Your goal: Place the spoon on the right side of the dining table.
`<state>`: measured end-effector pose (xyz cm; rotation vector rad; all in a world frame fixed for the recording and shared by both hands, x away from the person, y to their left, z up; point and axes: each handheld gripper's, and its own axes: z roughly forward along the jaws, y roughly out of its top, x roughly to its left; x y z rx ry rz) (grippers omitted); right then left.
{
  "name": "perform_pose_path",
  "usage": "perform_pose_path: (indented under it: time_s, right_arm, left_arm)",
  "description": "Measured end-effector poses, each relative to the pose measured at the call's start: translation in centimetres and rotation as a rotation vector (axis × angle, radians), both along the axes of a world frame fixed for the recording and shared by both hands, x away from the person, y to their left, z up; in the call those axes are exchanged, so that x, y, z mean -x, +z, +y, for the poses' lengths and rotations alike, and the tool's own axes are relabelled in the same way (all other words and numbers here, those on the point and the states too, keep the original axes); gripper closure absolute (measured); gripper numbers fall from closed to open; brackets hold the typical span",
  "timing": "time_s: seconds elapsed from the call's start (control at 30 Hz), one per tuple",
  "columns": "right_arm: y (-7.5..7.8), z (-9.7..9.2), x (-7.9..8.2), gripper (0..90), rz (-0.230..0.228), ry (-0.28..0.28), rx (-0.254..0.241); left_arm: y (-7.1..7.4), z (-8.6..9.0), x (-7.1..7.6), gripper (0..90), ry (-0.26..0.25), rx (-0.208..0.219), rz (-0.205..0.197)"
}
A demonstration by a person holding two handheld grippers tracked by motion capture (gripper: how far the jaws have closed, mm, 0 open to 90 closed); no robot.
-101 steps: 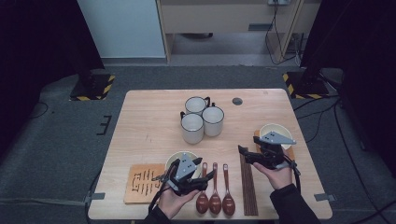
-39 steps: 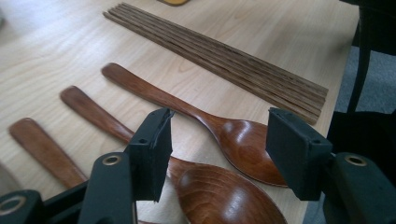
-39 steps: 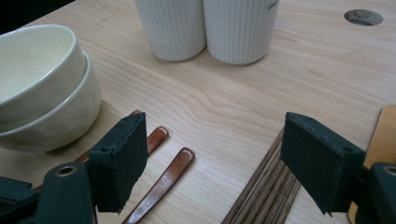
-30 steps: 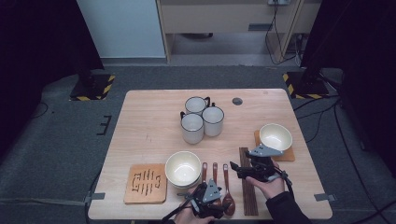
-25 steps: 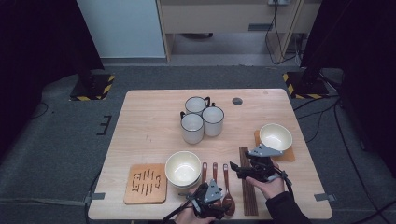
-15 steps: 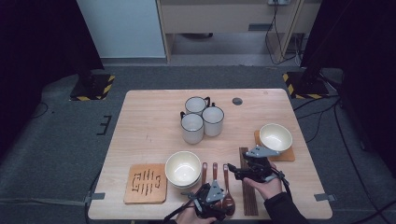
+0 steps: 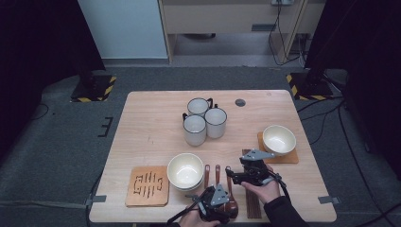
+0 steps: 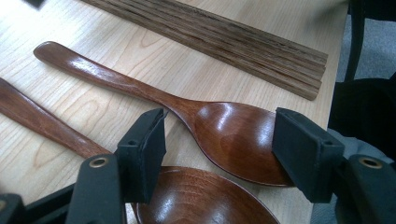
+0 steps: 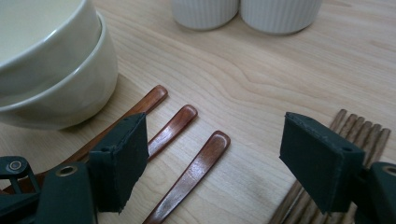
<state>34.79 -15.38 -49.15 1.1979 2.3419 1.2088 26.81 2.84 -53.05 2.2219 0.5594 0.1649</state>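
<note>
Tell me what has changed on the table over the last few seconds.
The left gripper drew back from the stacked bowls to the near edge; its jaws, which have just been opening, now straddle a spoon bowl. The right gripper left the bowl on the coaster and hangs open over the spoon handles and chopsticks. Mugs, bowls, and coasters stayed put.

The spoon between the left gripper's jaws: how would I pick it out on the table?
Start at the stacked cream bowls near the table's front edge. Right of them lie three dark wooden spoons, then a bundle of chopsticks. It is the spoon nearest the chopsticks, its glossy bowl framed by the left gripper.
</note>
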Motion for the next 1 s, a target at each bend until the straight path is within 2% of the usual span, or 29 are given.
perform_pose_path:
  time_s: [0.2,0.47,0.63,0.8,0.83,0.9,0.97,1.0]
  right_arm:
    - [-0.7,0.5,-0.1,24.8,0.029,0.031,0.016]
    - [-1.4,1.0,-0.2,26.9,0.066,0.059,0.03]
    - [-1.9,1.1,-0.5,33.4,0.083,0.073,0.043]
    - [-2.5,1.3,-0.7,37.6,0.121,0.077,0.058]
    - [-2.6,1.3,-0.7,43.6,0.134,0.078,0.059]
    - [-2.7,1.3,-0.8,44.9,0.136,0.081,0.061]
    - [-2.6,1.3,-0.7,52.7,0.139,0.083,0.069]
    - [-2.5,1.3,-0.7,53.1,0.139,0.081,0.066]
  left_arm:
    - [-0.2,0.0,0.1,33.7,-0.017,-0.006,-0.023]
    - [-0.3,0.0,0.2,32.6,-0.02,0.0,-0.03]
    - [-0.3,0.1,0.3,31.7,-0.019,-0.003,-0.036]
    - [-0.3,0.0,0.3,31.8,-0.016,-0.002,-0.037]
    - [-0.3,0.0,0.3,31.8,-0.016,-0.002,-0.037]
    - [-0.3,0.0,0.4,31.8,-0.015,-0.002,-0.038]
    - [-0.3,0.0,0.4,31.8,-0.015,-0.002,-0.037]
    - [-0.3,0.0,0.4,31.8,-0.015,-0.002,-0.037]
